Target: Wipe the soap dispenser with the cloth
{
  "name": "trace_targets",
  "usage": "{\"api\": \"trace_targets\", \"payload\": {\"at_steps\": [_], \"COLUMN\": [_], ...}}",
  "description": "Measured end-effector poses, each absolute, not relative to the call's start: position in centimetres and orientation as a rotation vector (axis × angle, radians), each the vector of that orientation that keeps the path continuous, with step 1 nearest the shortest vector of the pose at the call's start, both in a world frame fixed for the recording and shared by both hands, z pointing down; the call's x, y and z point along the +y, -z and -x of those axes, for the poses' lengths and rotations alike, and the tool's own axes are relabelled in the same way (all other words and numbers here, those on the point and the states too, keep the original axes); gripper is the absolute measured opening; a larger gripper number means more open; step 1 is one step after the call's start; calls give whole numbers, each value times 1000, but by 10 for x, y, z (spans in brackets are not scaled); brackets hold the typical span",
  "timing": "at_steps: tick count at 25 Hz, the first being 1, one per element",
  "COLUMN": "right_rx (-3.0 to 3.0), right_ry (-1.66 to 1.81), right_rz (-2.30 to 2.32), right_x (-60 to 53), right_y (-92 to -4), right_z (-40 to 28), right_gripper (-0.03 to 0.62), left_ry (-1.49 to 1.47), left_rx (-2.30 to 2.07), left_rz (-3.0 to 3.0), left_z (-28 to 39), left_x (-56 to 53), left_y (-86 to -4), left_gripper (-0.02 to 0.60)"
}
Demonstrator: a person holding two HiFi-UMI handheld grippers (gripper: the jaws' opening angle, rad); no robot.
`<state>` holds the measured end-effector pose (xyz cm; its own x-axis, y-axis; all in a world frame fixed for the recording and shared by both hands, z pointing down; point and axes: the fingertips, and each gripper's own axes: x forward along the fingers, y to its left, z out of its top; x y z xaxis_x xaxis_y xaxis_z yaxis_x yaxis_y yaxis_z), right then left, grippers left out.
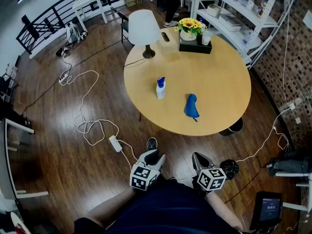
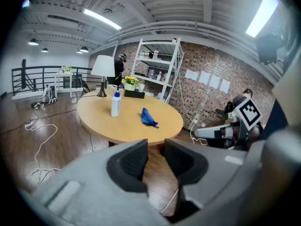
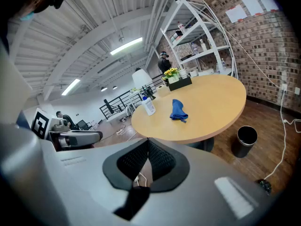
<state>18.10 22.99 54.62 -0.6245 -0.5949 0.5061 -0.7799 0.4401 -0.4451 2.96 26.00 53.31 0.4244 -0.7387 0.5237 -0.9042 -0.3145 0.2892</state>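
The soap dispenser point(image 1: 161, 87), a white bottle with a blue pump, stands upright near the middle of the round wooden table point(image 1: 219, 77). A crumpled blue cloth point(image 1: 191, 106) lies to its right, apart from it. Both grippers are held low over the floor, short of the table's near edge. My left gripper point(image 1: 151, 153) is shut with nothing in it, and so is my right gripper point(image 1: 197, 156). The left gripper view has the dispenser point(image 2: 115, 103) and cloth point(image 2: 148, 117) far beyond the empty jaws point(image 2: 155, 147). The right gripper view shows dispenser point(image 3: 148, 105), cloth point(image 3: 178, 109) and closed jaws point(image 3: 148, 142).
At the table's far side stand a white lamp point(image 1: 143, 28), a pot of yellow flowers point(image 1: 189, 28) and a cup point(image 1: 206, 37). A black bin point(image 1: 236, 125) sits under the table's right edge. White cables point(image 1: 92, 126) snake over the floor at left. Metal shelves point(image 1: 243, 13) stand behind.
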Motion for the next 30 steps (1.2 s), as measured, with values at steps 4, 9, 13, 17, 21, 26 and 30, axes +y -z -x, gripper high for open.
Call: {"api": "trace_targets", "payload": {"at_steps": [4, 9, 13, 17, 21, 26, 30], "right_rx": [-2352, -2241, -2077, -1942, -1845, -1926, -2264], "right_ry": [-917, -870, -810, -843, -976, -1015, -850], "right_rz": [-1298, -1388, -1417, -1396, -1376, -1225, -1054], "right_x": [169, 73, 0, -43, -53, -61, -79], "right_y": [-557, -567, -602, -646, -686, -681, -598], "right_z": [-170, -152, -147, -145, -152, -142, -84], "right_gripper": [11, 30, 180, 197, 219, 106, 101], "left_ry": [-375, -461, -608, -695, -690, -663, -759], "left_rx": [-1410, -1438, -1357, -1236, -1250, -1284, -1251], "left_rz": [-2126, -2184, -2261, -2292, -2321, -2283, -2347], "left_z": [7, 57, 78, 76, 71, 67, 55], "left_x": [193, 90, 25, -16, -43, -54, -56], "left_y": [-542, -540, -550, -571, -562, -563, -570], "left_gripper": [117, 172, 227, 230, 230, 230, 230]}}
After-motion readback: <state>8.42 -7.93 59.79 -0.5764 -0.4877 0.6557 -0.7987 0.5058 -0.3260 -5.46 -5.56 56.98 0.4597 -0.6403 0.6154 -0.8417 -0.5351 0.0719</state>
